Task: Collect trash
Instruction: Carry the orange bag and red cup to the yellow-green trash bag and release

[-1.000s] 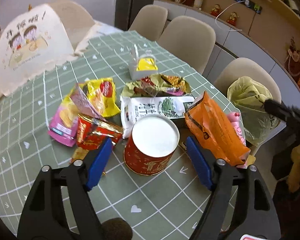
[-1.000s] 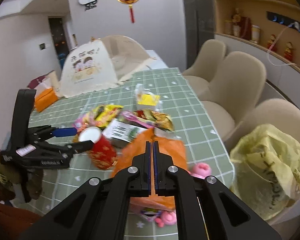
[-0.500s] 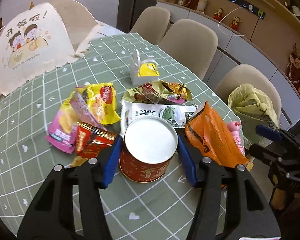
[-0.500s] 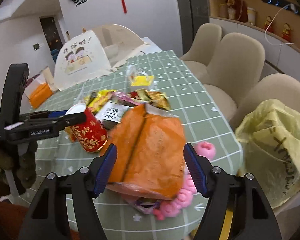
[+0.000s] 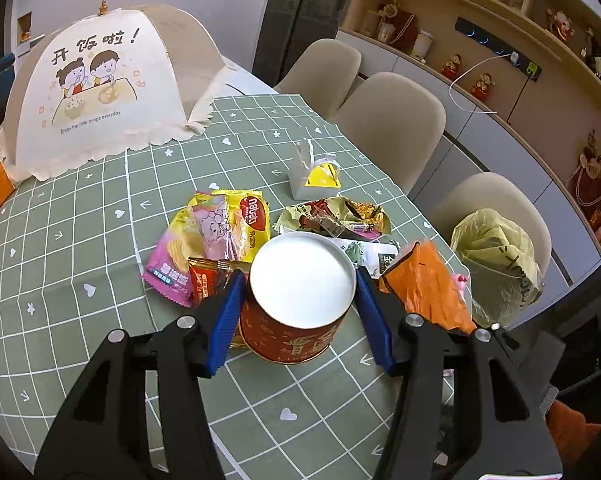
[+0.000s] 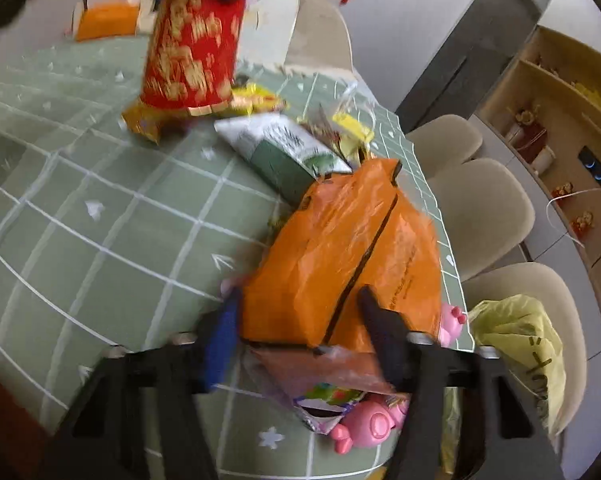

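My left gripper point(image 5: 298, 280) is shut on a red can with a white lid point(image 5: 296, 340), a blue pad pressing each side. The right wrist view shows the red can point(image 6: 192, 48) hanging above the green checked tablecloth point(image 6: 100, 220). My right gripper point(image 6: 298, 300) is low over the near end of an orange plastic bag point(image 6: 348, 248). Its jaws are closing with the bag between them; the left pad sits at the bag's edge and the right finger lies on its crease. Snack wrappers point(image 5: 220, 232) lie behind the can.
A yellow-green trash bag point(image 6: 520, 340) sits on a beige chair point(image 5: 496, 196) at the table's right edge. A pink pig toy point(image 6: 372, 420) and a wrapper lie under the orange bag. A white-green packet point(image 6: 284, 148), a small box point(image 5: 316, 176) and a food cover point(image 5: 100, 88) stand farther back.
The left gripper closed onto the red can and raised it off the table. The right gripper opened wide, rolled, sank toward the orange bag, and its jaws have narrowed around it.
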`<state>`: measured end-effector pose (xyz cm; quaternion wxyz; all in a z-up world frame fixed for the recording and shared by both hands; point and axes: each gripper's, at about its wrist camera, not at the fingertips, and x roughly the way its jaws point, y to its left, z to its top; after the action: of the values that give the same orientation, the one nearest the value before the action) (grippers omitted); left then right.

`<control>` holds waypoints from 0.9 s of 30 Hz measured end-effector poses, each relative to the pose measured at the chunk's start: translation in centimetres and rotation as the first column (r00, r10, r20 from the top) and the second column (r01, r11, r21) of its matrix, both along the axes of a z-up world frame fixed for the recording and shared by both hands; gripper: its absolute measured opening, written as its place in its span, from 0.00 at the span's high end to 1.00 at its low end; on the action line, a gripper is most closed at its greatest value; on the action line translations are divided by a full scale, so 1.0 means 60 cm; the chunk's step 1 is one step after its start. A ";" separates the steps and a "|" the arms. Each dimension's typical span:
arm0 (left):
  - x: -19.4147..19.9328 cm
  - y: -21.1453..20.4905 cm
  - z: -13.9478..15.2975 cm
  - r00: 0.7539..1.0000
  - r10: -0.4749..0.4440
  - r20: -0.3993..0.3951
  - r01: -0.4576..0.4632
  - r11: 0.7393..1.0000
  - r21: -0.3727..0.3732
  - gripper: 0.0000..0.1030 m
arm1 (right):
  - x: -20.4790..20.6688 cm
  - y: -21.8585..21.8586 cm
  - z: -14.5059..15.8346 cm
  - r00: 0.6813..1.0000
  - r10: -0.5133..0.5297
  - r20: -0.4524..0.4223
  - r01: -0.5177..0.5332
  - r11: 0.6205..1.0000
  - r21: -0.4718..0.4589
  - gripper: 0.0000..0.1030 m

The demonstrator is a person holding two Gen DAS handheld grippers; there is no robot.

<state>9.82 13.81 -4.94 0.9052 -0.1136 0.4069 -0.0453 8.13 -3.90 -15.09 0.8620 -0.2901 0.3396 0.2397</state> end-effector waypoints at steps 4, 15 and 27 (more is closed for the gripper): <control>-0.003 -0.007 0.008 1.000 -0.016 0.012 0.016 1.000 -0.001 0.49 | 0.026 -0.046 0.077 0.996 -0.021 -0.086 0.043 0.962 0.271 0.81; -0.004 -0.044 0.082 0.990 -0.069 0.122 0.067 0.997 0.022 0.49 | 0.064 -0.171 0.243 0.988 -0.086 -0.126 0.144 0.791 0.595 0.85; 0.062 -0.191 0.162 0.952 -0.238 0.192 0.238 0.971 0.023 0.49 | 0.025 -0.324 0.290 0.957 -0.290 -0.002 0.234 0.769 0.595 0.85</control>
<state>13.57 2.33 4.80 0.9285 -0.0592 0.3275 -0.1648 9.63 -23.34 2.31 0.9484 0.0314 0.2465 0.1972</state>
